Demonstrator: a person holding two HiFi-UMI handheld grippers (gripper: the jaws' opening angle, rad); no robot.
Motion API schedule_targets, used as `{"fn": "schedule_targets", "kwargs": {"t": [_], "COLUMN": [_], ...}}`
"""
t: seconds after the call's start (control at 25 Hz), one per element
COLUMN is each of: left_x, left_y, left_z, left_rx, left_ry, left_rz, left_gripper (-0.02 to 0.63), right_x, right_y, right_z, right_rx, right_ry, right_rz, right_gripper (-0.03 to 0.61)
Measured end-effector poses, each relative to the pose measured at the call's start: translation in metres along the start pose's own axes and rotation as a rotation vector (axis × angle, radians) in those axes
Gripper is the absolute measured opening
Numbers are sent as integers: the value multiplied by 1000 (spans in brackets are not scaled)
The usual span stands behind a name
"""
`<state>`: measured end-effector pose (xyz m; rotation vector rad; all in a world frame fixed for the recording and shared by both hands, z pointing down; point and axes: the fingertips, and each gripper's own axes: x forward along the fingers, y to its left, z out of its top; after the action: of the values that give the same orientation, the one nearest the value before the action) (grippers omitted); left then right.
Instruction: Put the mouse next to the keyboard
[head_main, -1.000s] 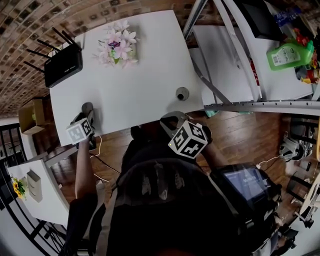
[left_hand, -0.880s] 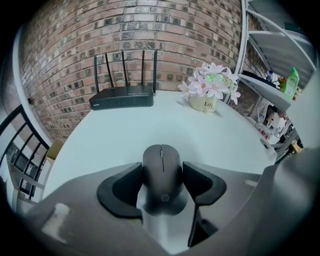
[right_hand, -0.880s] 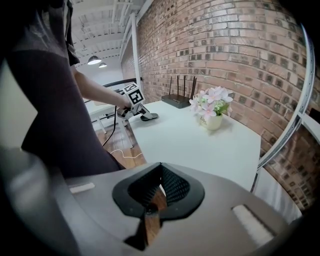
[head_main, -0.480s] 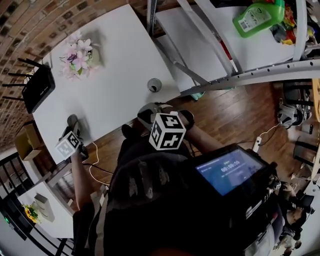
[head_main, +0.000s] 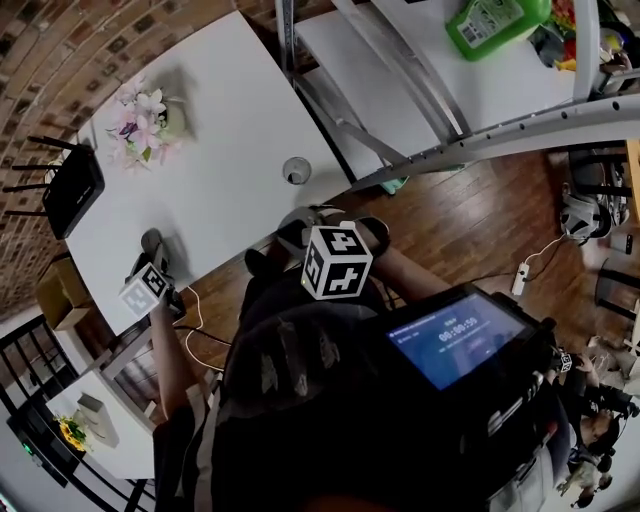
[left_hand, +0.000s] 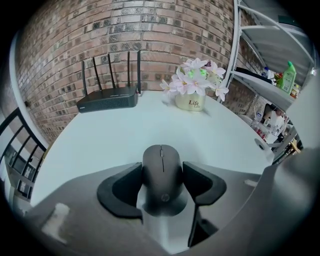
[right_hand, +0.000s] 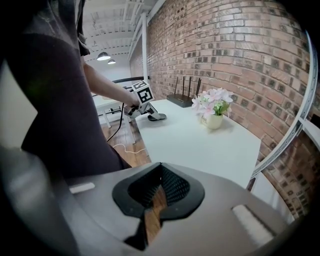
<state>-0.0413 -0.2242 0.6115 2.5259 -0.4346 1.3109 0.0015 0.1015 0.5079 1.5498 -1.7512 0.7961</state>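
Mouse (left_hand: 161, 177), dark with a scroll wheel on its top, sits between the 2 jaws of the left gripper (left_hand: 161, 175), and we see both black pads pressed against its flanks, so that gripper has a firm hold on it. It is low over the white table (left_hand: 100, 130), close to the near edge. From the head view the mouse (head_main: 150, 240) lies by the table's left end, with the gripper's marker cube just behind it. We cannot tell whether it rests fully on the surface or is held a shade above it. Farther back on the table, by the brick wall (left_hand: 175, 30), stands a black router (left_hand: 107, 97) with its antennas upright. To the right of it is a pale pot of pink and white flowers (left_hand: 192, 95). A small round grey thing (head_main: 296, 170) lies near the table's far right edge. The right gripper (right_hand: 160, 170) hangs in front of the person's body, off the table and above the wooden floor (head_main: 450, 230). Its jaws are drawn together so that the tips meet, with nothing between them. Beyond the table we make out a metal shelf rack (left_hand: 260, 80) with a green bottle (left_hand: 289, 77) on it.
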Motion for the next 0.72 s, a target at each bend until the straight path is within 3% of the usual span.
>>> {"fn": "schedule_targets", "kwargs": {"t": [0.72], "left_x": [10], "left_y": [-67], "left_z": [8], "left_rx": [62], "left_ry": [8], "left_rz": [-46], "left_gripper": [264], "right_x": [-11], "right_y": [3], "right_z": [-31], "right_rx": [8], "right_ry": [-1], "right_rz": [50], "right_gripper": [5]}}
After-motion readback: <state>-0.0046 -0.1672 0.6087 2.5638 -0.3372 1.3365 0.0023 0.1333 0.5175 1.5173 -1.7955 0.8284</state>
